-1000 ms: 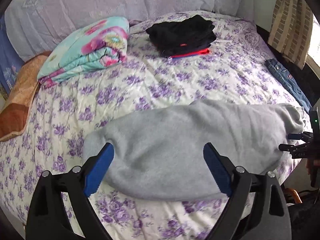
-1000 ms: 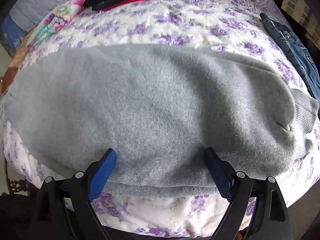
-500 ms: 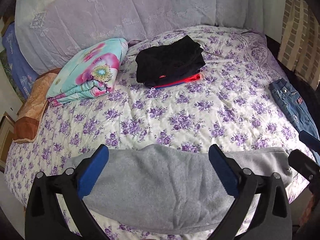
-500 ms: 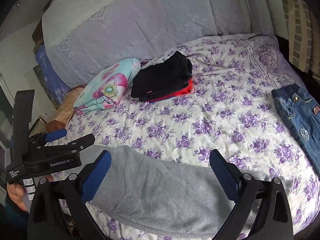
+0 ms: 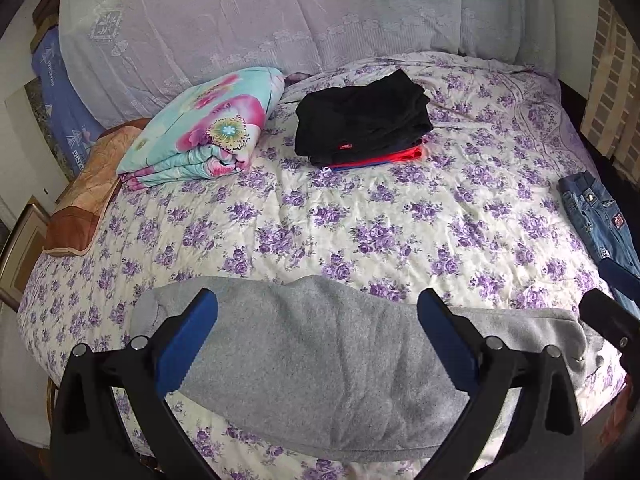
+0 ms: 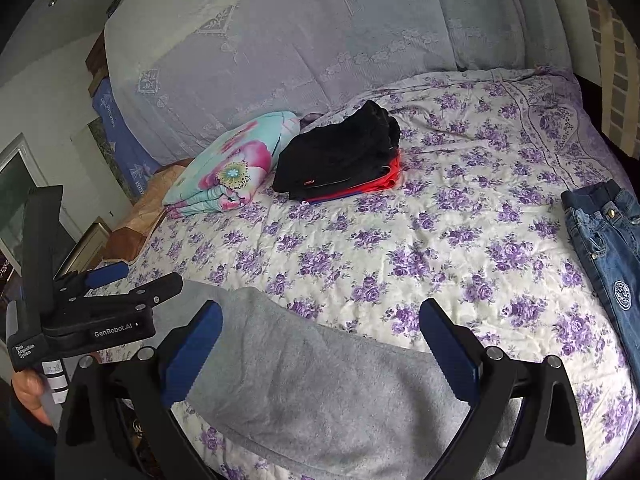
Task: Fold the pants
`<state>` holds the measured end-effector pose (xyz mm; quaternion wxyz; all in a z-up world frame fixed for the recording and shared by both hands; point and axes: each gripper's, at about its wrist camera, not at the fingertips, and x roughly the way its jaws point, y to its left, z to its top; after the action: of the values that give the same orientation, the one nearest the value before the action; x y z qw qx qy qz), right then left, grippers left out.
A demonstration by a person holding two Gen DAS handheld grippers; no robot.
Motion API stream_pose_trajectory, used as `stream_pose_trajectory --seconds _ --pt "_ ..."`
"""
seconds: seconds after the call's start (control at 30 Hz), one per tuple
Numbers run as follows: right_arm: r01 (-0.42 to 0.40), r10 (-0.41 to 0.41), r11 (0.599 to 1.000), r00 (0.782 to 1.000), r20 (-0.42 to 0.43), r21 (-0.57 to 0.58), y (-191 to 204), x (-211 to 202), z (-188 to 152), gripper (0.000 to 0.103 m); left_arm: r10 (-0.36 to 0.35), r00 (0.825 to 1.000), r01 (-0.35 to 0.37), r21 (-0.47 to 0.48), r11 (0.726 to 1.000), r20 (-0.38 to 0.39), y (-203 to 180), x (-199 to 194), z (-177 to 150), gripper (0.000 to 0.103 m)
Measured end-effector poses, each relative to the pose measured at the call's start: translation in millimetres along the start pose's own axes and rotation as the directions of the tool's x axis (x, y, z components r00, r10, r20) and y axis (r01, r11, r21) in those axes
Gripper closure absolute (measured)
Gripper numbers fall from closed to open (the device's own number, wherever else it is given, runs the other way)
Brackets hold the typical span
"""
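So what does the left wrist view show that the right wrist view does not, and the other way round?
Only the left wrist view shows the waistband end of the gray pants at the right, with the right gripper poking in beside it.

Only the right wrist view shows the left gripper from the side, held in a hand, open and above the pants' left end.

Both show the pants lying along the near edge of the bed, the black pile, the floral quilt and the jeans.

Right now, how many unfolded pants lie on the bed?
2: the grey pants along the near edge, under both open grippers, and the blue jeans at the right edge. The far stack may hide more.
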<state>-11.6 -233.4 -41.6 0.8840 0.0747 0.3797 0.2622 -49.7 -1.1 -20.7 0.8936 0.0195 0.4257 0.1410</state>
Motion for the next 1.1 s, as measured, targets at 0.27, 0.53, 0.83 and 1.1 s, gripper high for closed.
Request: stream_pose_trajectory --seconds 0.27,0.53,0.83,1.1 --pt "0.083 -0.077 0.995 0.992 0.099 -0.059 12 -3 1 0.004 0.036 0.999 -0.038 -0.051 0.998 -0.035 32 15 -6 0.005" --pt "0.090 -0.087 0.995 0.994 0.066 -0.050 19 13 -2 0.004 0.054 0.995 -0.059 -0.067 0.996 -0.079 62 36 -15 0.005" --pt "0.221 -0.197 0.970 0.960 0.199 -0.102 47 10 1 0.004 0.019 0.999 -0.020 -0.031 0.999 -0.044 71 47 -6 0.005" --pt "0.254 -0.252 0.967 0.965 0.074 -0.024 48 23 -13 0.004 -0.074 0.997 0.075 0.033 0.997 -0.036 61 64 7 0.005"
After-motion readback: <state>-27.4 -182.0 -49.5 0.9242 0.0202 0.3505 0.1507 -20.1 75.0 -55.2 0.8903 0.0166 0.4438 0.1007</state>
